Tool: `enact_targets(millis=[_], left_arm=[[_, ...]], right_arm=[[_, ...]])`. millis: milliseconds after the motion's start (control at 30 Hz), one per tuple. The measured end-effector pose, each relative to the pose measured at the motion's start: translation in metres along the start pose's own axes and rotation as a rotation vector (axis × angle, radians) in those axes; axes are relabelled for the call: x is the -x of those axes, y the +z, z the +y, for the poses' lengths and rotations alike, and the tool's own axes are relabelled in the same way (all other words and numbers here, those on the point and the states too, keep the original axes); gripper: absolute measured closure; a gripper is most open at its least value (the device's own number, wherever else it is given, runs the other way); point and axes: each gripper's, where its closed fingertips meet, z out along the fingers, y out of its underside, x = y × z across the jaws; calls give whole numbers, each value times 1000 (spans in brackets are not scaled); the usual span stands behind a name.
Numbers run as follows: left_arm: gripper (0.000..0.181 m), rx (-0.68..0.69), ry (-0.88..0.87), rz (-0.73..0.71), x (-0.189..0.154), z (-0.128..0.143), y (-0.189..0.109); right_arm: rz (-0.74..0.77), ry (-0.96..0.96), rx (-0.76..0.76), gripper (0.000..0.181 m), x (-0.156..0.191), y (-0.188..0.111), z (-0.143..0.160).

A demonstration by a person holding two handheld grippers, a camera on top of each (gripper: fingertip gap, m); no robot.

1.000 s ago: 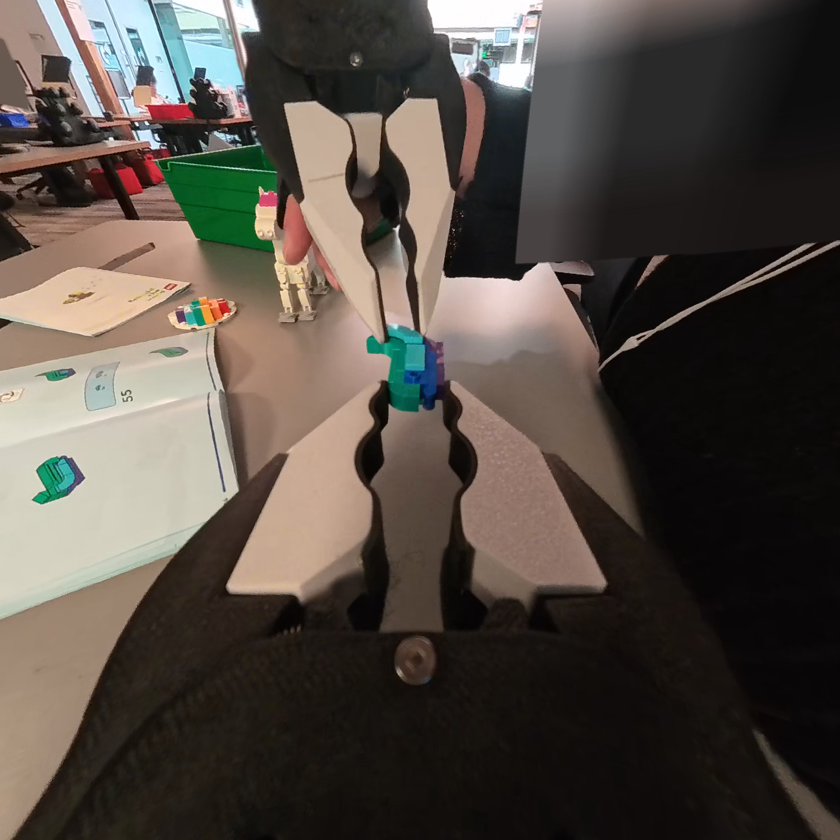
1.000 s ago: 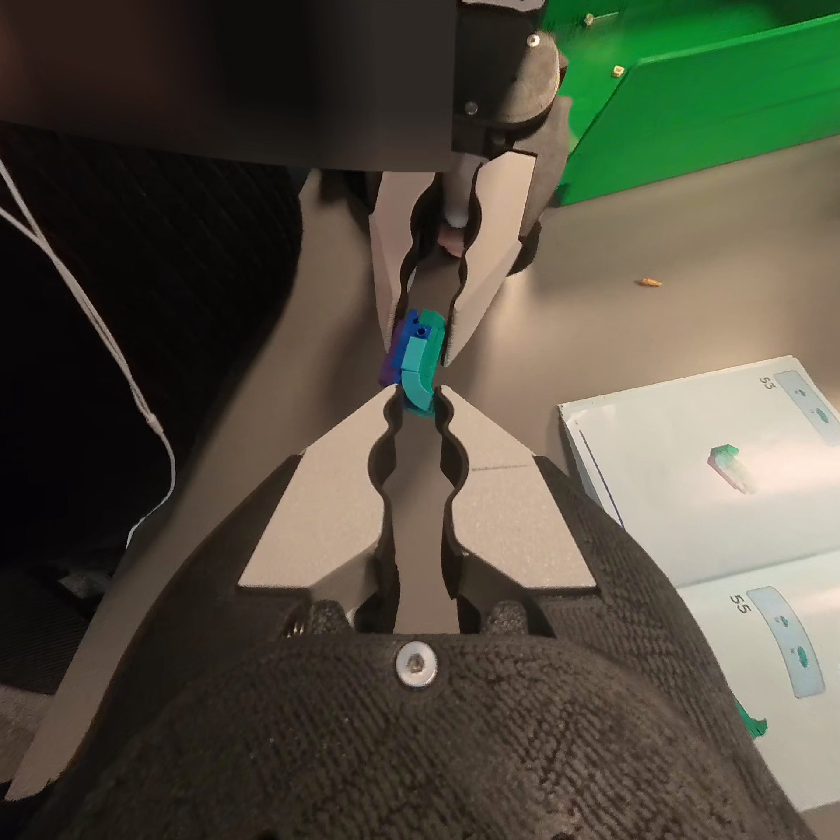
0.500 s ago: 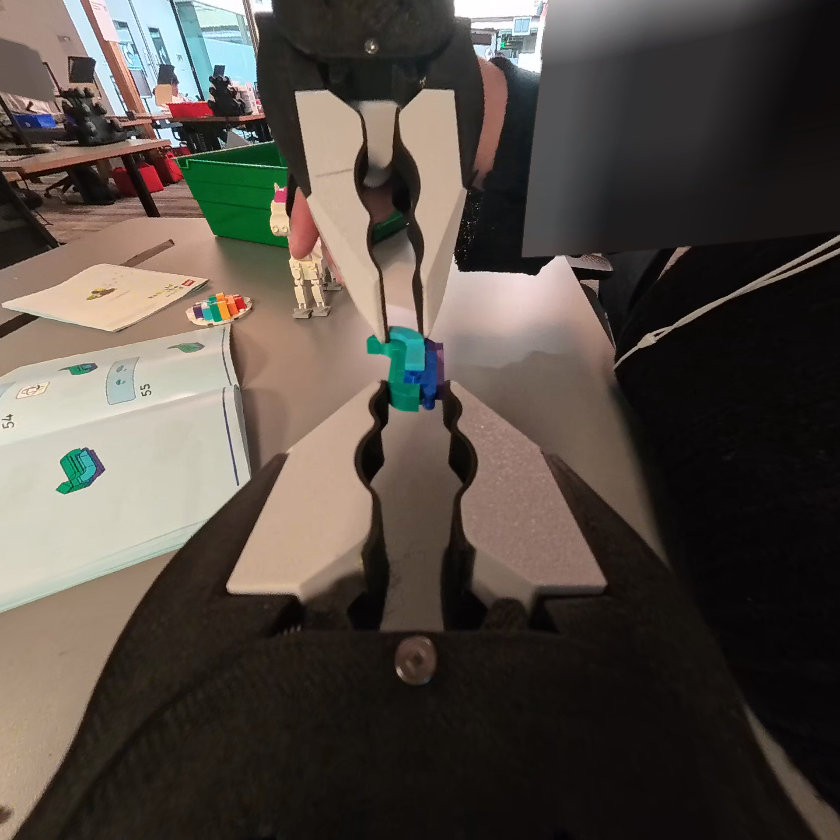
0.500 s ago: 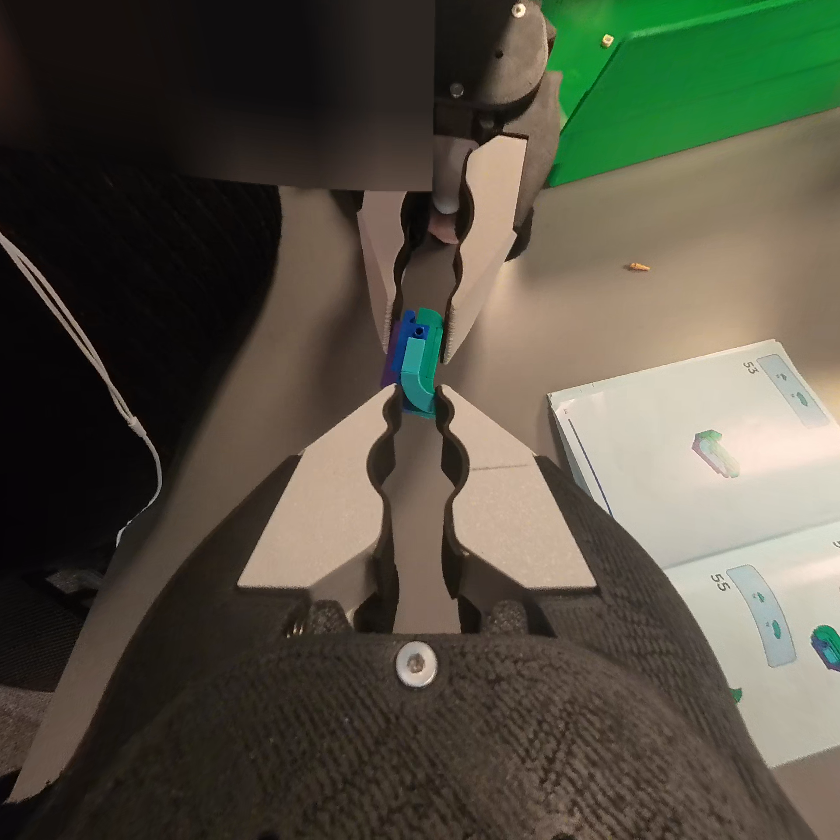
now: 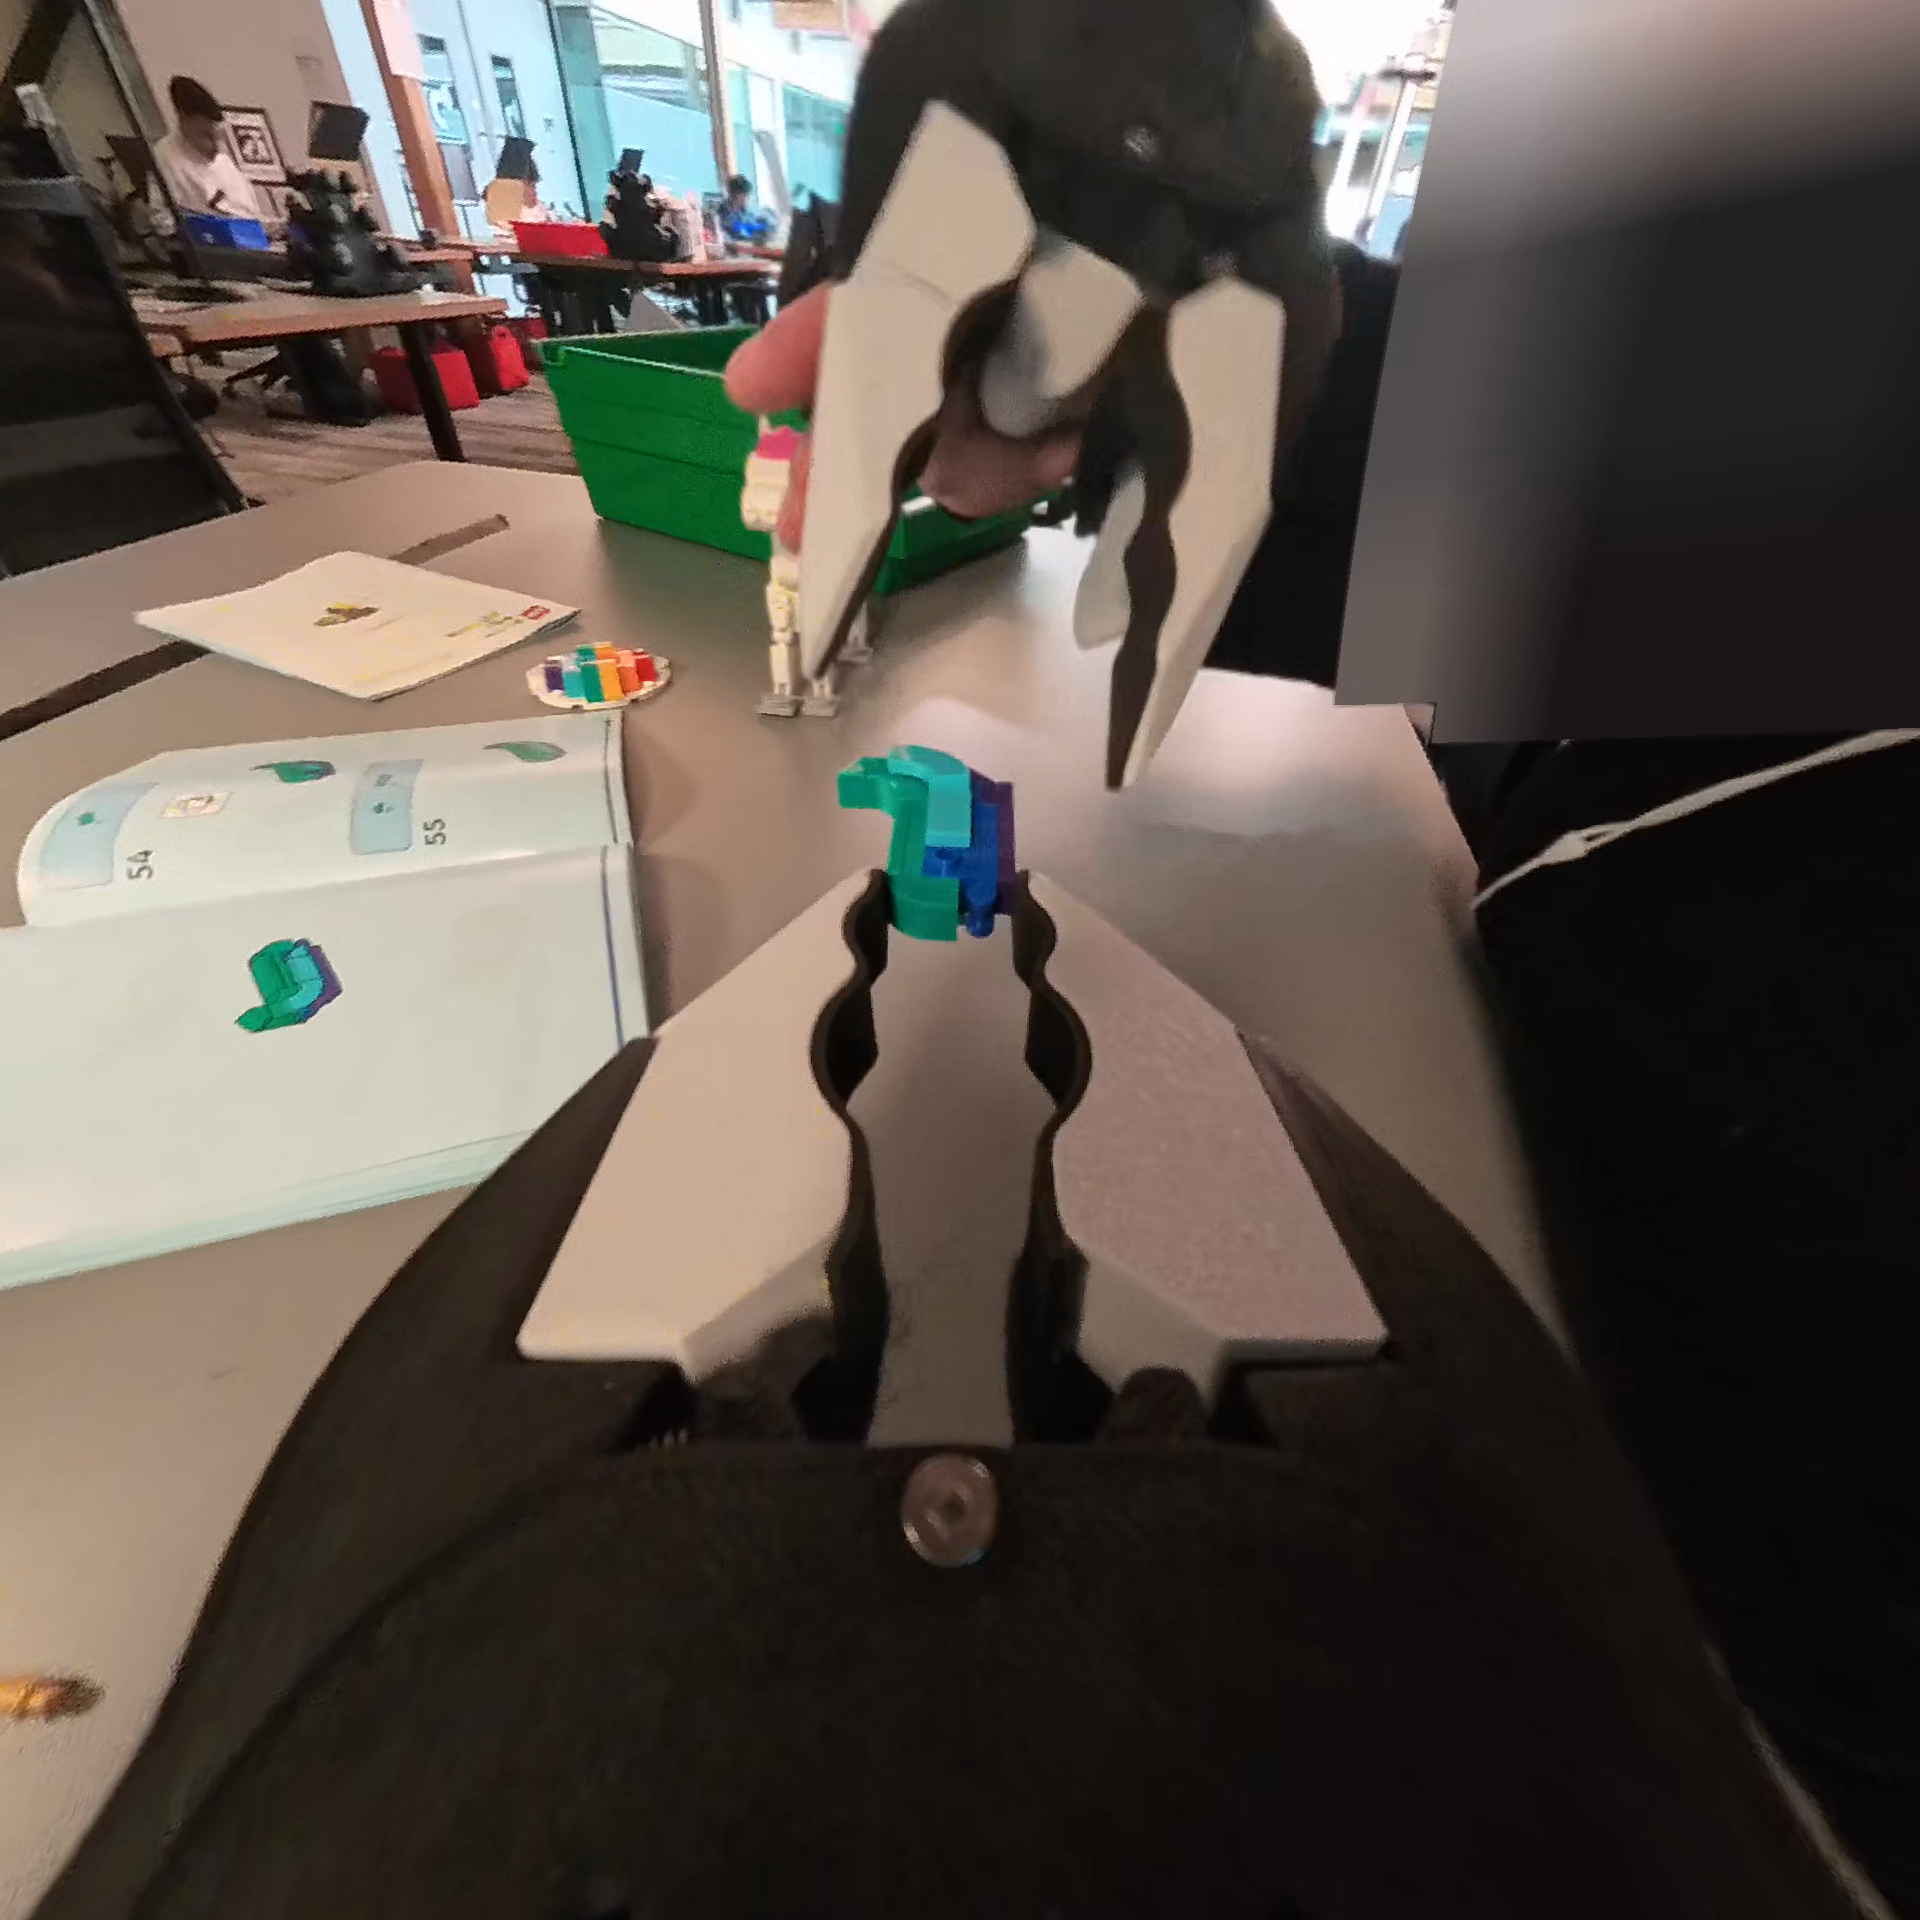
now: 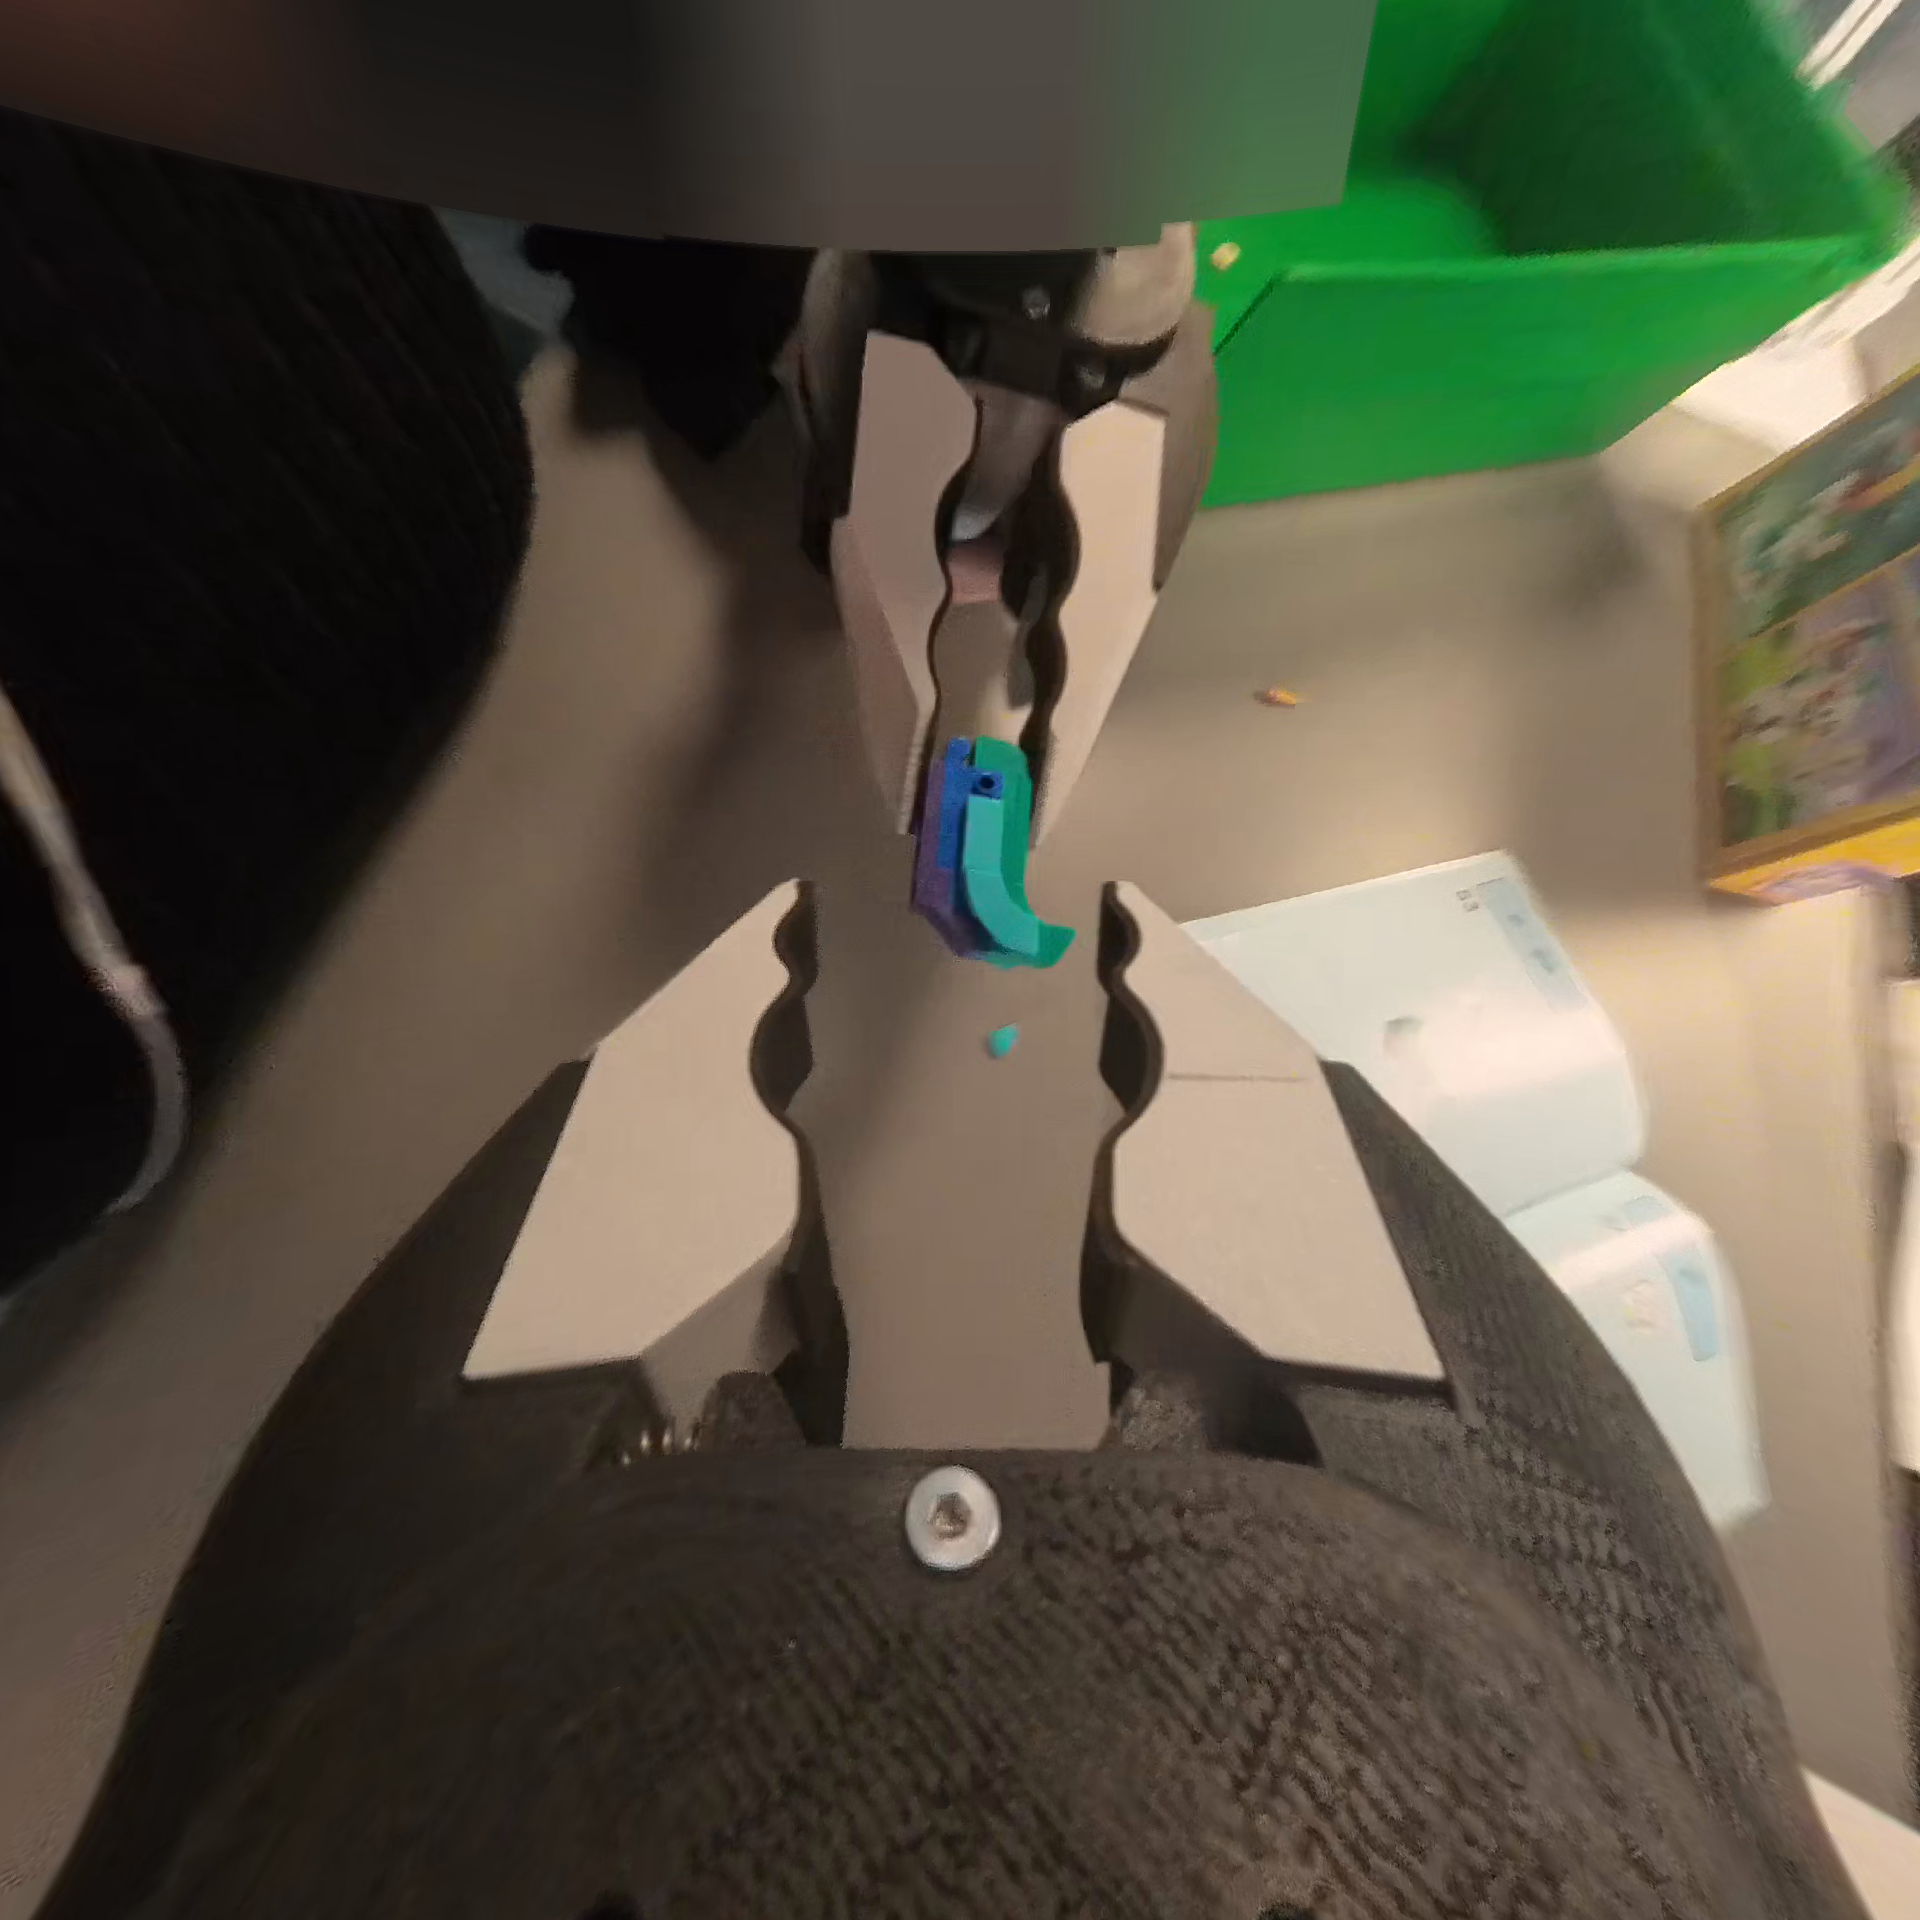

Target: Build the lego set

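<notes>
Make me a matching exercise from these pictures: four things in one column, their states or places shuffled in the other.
Things:
1. left tool
2. right tool
3. open booklet
4. green bin

States or places:
a. open, holding nothing
b. behind the white figure
c. shut on the teal, blue and purple brick piece
d. lying flat on the table

Pairs: 1-c, 2-a, 3-d, 4-b
</notes>
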Motion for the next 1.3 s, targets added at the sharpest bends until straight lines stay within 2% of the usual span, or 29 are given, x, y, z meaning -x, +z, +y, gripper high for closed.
enact_targets(millis=[33, 167, 267, 367, 533, 867, 1000, 1133, 1200, 1300], left_arm=[[158, -6, -18, -9, 3, -1, -1], [158, -26, -72, -30, 11, -3, -4], [158, -32, -90, -38, 13, -3, -5], [158, -33, -98, -41, 14, -3, -5], [158, -27, -115, -49, 16, -2, -5], [158, 4, -146, -72, 20, 3, -5], [158, 18, -149, -78, 21, 5, -4], [158, 30, -162, -102, 27, 7, -4], [158, 38, -139, -128, 30, 8, -7], [159, 45, -120, -145, 33, 9, -8]], right_arm=[[98, -82, -9, 125, -6, 2, -1], [462, -456, 77, 123, -20, 12, 6], [594, -598, 143, 126, -21, 19, 12], [698, -693, 151, 143, -24, 19, 8], [766, -748, 195, 167, -29, 20, 10], [813, -856, 291, 169, -33, 23, 15], [797, -831, 279, 169, -33, 25, 17], [725, -613, 166, 167, -31, 28, 20], [656, -444, 101, 138, -27, 28, 24], [602, -260, -9, 131, -26, 20, 24]])
